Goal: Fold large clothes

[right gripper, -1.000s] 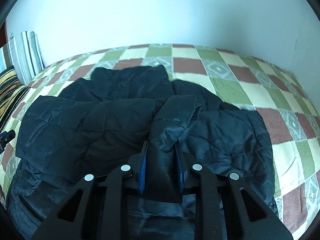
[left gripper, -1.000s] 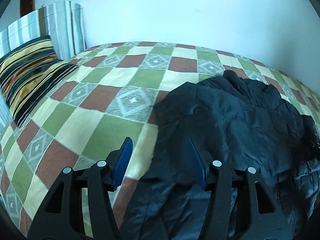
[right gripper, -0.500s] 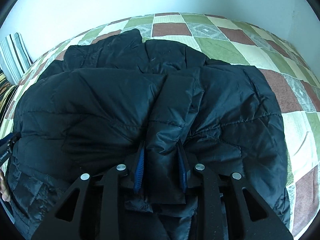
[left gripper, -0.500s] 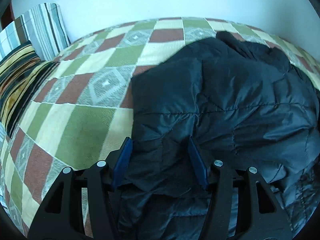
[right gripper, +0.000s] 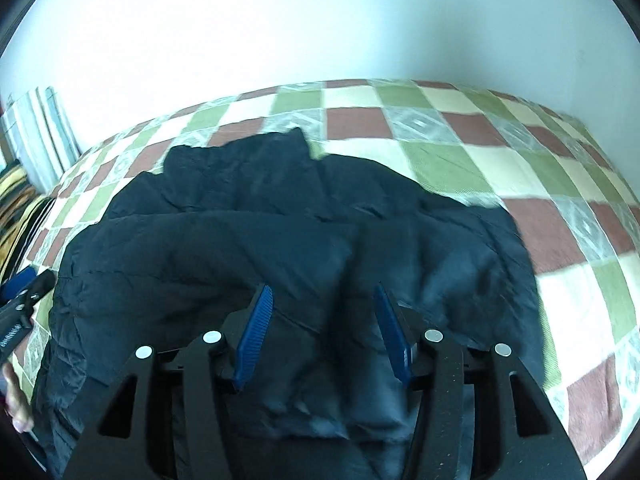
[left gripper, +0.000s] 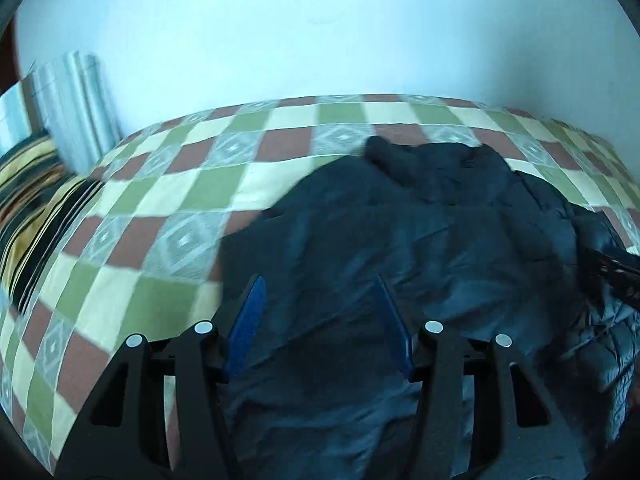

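Dark quilted jacket, lying crumpled on the checked bedspread, roughly at the middle of the bed and already doubled over on itself in places. I read the step in hand as a release between folds: my right gripper sits low over the near edge of the jacket with its blue pads spread apart and nothing pinched between them; my left gripper is likewise spread wide above the jacket's left portion, holding no cloth. The left gripper's tip also shows at the jacket's left margin in the right wrist view.

Judgement: the fold is incomplete, since the jacket is lumpy and its outline uneven. The next move calls for me to pick a fresh hem or side edge with each gripper, close firmly on the slippery padded fabric, and carry it across evenly; a thin pinch may slip out.

Outward from the jacket: bedspread of green, cream and brown squares on every side; a striped pillow well to the jacket's left; a pale striped cushion beyond it; a plain light wall behind the bed. Both views are motion-blurred.
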{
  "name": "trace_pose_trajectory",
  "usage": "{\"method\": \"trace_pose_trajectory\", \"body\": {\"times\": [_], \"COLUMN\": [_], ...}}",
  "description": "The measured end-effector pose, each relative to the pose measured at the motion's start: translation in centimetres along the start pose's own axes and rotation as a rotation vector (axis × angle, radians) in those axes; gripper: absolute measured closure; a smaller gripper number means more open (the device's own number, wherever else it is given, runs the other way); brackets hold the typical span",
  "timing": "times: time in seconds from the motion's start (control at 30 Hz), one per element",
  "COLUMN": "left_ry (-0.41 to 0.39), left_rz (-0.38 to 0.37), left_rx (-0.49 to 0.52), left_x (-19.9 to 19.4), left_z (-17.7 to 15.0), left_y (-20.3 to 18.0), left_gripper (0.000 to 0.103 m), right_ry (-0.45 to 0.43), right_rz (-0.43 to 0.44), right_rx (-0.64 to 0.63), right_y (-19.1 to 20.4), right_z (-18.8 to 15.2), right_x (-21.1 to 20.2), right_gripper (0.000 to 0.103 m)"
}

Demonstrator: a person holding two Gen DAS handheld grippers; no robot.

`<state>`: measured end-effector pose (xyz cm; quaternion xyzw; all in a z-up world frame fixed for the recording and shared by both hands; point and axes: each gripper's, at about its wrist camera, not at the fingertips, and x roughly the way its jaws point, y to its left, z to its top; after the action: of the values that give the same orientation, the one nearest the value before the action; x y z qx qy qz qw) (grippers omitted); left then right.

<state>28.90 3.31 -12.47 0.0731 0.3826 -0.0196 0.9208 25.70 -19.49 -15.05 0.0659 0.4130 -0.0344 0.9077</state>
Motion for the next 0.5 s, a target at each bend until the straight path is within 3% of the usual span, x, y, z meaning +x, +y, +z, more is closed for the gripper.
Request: {"method": "trace_pose_trajectory", "body": {"times": [0.13,0.3,0.5], "left_ry": [0.064,0.148,0.171], "left_rz": [-0.014,0.024,0.030], "left_rx": [0.024,0.080,0.085], "left_x": [3.3,6.7,8.3], "left_z": [-0.1,-1.7,-2.4], "left_y": [-2.7,-4.2,-4.4], "left_gripper": [0.047,0.046,0.046], "right_ry": [0.029,0.115,0.097], "right_rz": [0.003,-0.017,-0.063], "right_rx": [-0.054,-0.070,-0.100], "right_y": [1.9,2.2,3.0], "right_z": [0.1,-1.0,-1.3], "right_x": [2.3,5.5,6.4], "right_gripper": [0.050,0.048,0.047]}}
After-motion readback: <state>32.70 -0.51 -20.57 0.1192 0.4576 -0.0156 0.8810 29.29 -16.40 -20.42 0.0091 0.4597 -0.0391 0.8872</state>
